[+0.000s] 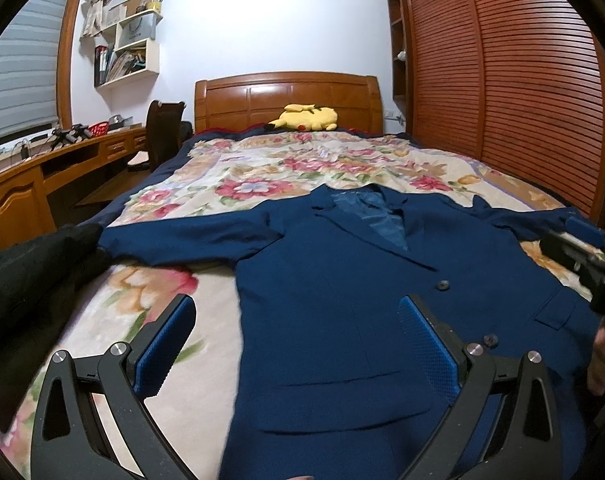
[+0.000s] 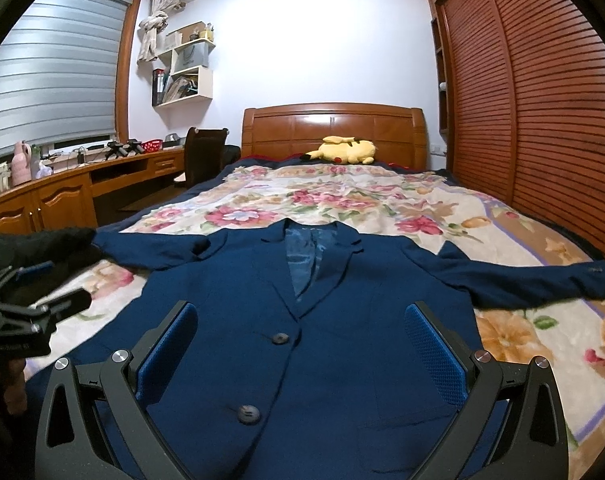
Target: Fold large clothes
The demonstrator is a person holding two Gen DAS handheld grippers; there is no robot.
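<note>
Blazer [image 2: 322, 360] — a navy, two-button one — lies face up and buttoned on the floral blanket [image 2: 342, 200] of the bed, collar away from the fingers and both sleeves spread out to the sides. Nothing is folded yet, so I judge the task to be at its very start: the garment is laid flat and the first fold is still to come.

Both tools hang above the lower front panels. The left gripper [image 1: 294, 344] has its blue-padded fingers [image 1: 166, 344] spread wide with only cloth beneath them, gripping nothing; its left finger sits over the blazer's edge. The right gripper [image 2: 298, 356] is likewise spread and empty, straddling the button line.

The next move probably calls for each gripper to travel outward to a sleeve — or to a side hem — close on a single layer of fabric, and carry it across the chest without dragging the body out of square.
</note>
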